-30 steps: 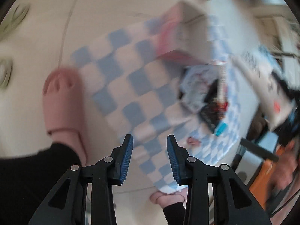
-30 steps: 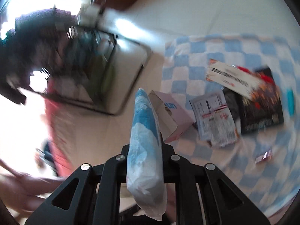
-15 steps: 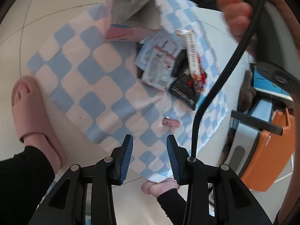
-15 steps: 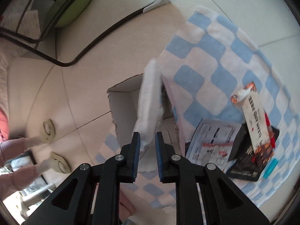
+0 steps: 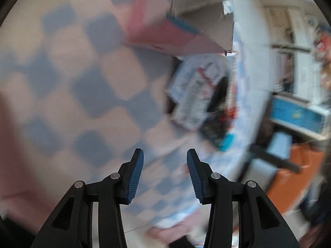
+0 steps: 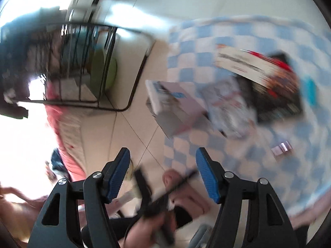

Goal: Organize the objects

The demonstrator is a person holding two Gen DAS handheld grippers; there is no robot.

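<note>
Gone from the right gripper [image 6: 163,169] is the white-and-blue packet; its jaws are opening wide with nothing between them. Left gripper [image 5: 164,171], partly apart and opening, grips nothing over the blurred checkered cloth [image 5: 86,86]. Pink box [image 6: 175,107] lies at the cloth's edge, packets [image 6: 258,82] smeared beside it.

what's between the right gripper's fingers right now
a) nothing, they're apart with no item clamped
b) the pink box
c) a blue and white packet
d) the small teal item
a, in the right wrist view the right gripper has its jaws opening, wide apart, with only floor and checkered cloth showing between the blue pads; the pink box lies farther off at the cloth's edge.
</note>
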